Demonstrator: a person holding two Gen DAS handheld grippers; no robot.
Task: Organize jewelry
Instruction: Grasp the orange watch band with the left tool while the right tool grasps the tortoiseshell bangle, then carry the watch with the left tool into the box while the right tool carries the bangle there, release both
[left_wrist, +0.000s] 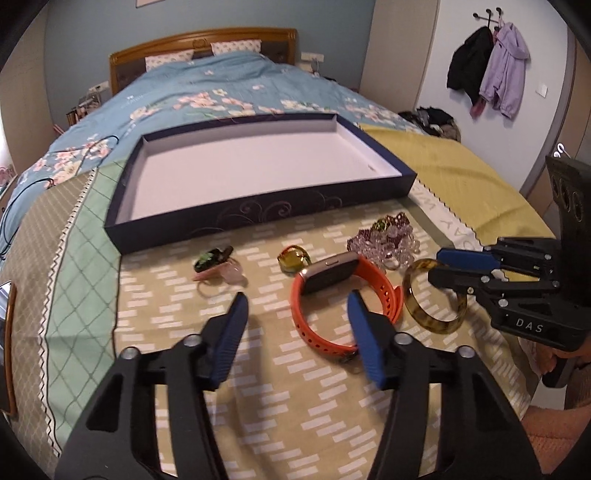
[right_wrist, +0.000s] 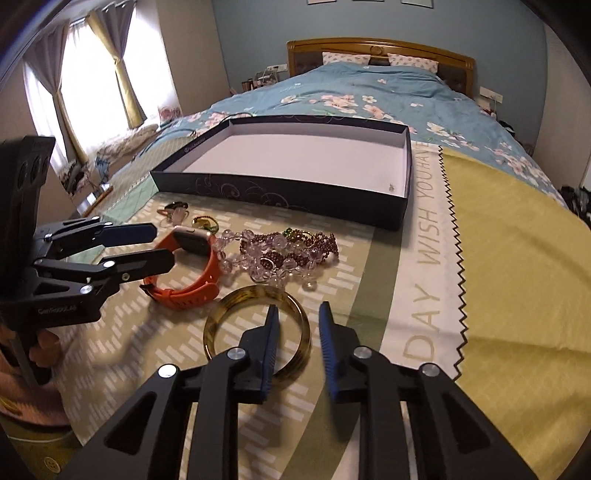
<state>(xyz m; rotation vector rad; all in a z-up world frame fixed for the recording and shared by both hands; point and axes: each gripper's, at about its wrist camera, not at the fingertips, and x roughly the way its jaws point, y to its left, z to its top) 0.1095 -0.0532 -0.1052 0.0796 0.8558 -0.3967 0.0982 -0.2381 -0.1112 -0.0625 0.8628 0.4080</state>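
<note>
On the bed, right tool (right_wrist: 297, 314), narrowly parted, is straddling the tortoiseshell bangle's (right_wrist: 255, 295) rim; left tool (left_wrist: 295, 304) is hovering wide over the orange watch (left_wrist: 332, 284). Next: close, carry to the empty box (right_wrist: 280, 192).

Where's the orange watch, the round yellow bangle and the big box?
Orange watch (left_wrist: 376, 286): left wrist view, on its strap.
Bangle (right_wrist: 221, 314): right wrist view, on its left rim.
Box (left_wrist: 258, 216): left wrist view, on its front wall.

box (left_wrist: 258, 210) behind | watch (left_wrist: 332, 295) before it | bangle (left_wrist: 436, 295) right of watch
</note>
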